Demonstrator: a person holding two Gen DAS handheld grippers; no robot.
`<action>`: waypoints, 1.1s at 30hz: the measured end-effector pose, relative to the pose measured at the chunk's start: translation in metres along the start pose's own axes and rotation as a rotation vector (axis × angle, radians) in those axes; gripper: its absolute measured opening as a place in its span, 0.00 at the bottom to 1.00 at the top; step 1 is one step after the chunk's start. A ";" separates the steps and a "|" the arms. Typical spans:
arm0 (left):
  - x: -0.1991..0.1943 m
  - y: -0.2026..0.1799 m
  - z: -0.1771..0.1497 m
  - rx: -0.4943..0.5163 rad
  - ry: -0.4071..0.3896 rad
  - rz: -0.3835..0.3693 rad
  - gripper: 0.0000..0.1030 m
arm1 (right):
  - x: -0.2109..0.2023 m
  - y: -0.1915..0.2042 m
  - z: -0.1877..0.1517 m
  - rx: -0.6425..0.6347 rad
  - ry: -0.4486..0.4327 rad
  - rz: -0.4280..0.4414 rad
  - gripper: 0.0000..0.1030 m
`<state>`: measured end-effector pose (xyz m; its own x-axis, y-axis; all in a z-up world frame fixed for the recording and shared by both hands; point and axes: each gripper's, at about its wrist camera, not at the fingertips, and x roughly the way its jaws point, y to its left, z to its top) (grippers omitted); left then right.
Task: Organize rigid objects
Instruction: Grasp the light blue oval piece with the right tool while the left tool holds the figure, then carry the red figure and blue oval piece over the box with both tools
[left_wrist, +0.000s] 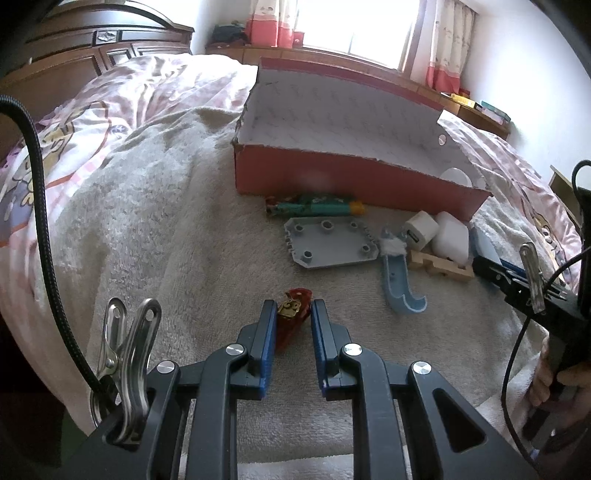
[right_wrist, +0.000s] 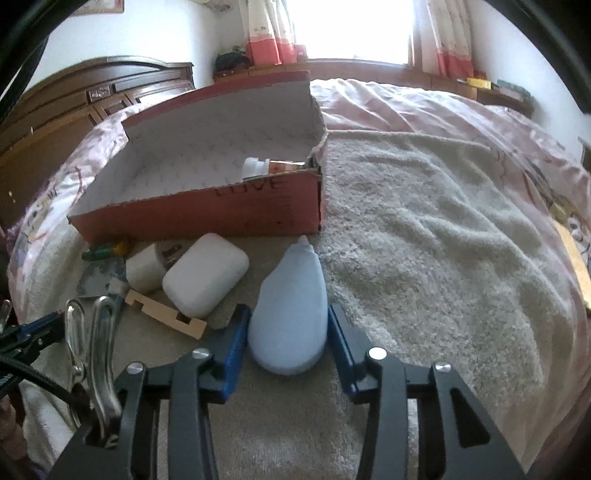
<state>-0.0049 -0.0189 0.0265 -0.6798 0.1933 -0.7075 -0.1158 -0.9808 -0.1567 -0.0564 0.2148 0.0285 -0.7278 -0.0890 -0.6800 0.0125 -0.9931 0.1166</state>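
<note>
Two grips: both my tongs are pinching a piece at once, each ready to lift.
Left view: my left tongs (left_wrist: 293, 314) are pressed on a red toy (left_wrist: 294, 314), low over the towel (left_wrist: 166, 240).
Box ahead: the box (left_wrist: 332, 181) lies beyond my tips, with a white item (left_wrist: 456, 176) in its right corner.
Right view: my right tongs (right_wrist: 288, 332) clamp the blue bottle (right_wrist: 290, 314).
Box there: up and left of my tips, a tube (right_wrist: 266, 166) inside.
Next: raise each piece over the near wall, then release it inside the box.
</note>
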 end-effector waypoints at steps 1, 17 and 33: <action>-0.002 -0.001 0.001 0.003 -0.003 -0.001 0.19 | -0.001 -0.001 -0.001 0.009 -0.002 0.010 0.43; -0.024 -0.006 0.030 -0.011 -0.052 -0.054 0.19 | -0.043 0.004 0.001 0.025 -0.111 0.183 0.38; -0.021 -0.011 0.040 -0.013 -0.057 -0.060 0.19 | -0.028 0.002 -0.004 0.040 -0.028 0.200 0.47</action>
<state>-0.0185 -0.0133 0.0701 -0.7121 0.2497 -0.6562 -0.1485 -0.9671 -0.2068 -0.0331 0.2149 0.0447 -0.7325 -0.2811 -0.6200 0.1316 -0.9521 0.2761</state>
